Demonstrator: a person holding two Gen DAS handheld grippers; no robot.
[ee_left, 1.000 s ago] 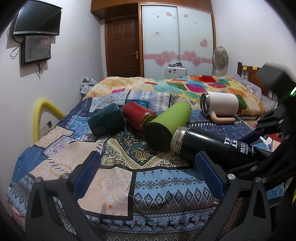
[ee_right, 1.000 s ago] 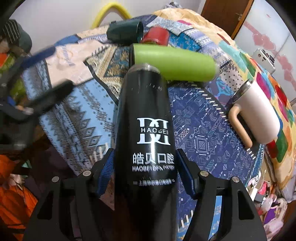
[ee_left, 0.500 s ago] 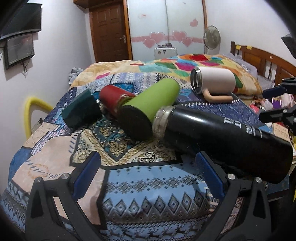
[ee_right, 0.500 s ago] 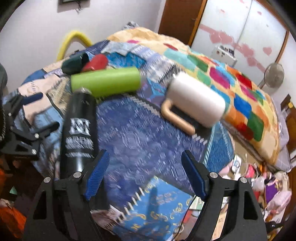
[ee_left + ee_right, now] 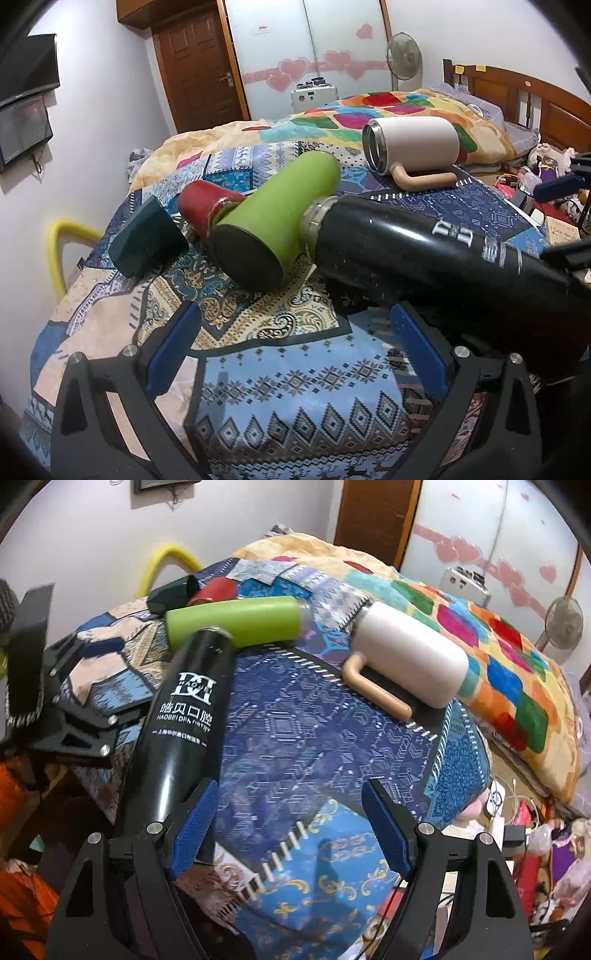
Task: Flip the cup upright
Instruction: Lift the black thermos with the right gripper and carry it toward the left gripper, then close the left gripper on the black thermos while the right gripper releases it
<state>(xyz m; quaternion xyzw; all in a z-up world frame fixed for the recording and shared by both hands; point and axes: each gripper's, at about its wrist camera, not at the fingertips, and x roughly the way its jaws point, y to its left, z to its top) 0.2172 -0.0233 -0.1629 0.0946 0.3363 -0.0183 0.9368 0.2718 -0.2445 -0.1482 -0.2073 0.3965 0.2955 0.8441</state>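
Observation:
Several cups lie on their sides on the patterned bedspread. A black flask (image 5: 424, 251) (image 5: 184, 716) lies nearest, its steel mouth against a green tumbler (image 5: 277, 221) (image 5: 236, 622). Behind are a red cup (image 5: 203, 210) (image 5: 214, 590), a dark green cup (image 5: 147, 242) (image 5: 170, 592) and a white mug with a tan handle (image 5: 413, 147) (image 5: 410, 661). My left gripper (image 5: 295, 347) is open and empty, just left of the flask. My right gripper (image 5: 291, 827) is open and empty, its left finger beside the flask's base.
A colourful quilt (image 5: 498, 657) covers the far bed, with a wooden headboard (image 5: 517, 99) behind. A yellow padded rail (image 5: 59, 243) stands at the bed's left edge. Clutter lies on the floor (image 5: 535, 842) to the right. A door (image 5: 199, 70) and fan (image 5: 404, 55) stand at the back.
My right gripper opened and let go of the black flask, then drew back to the right of it. The flask now lies on the bed. My left gripper moved closer.

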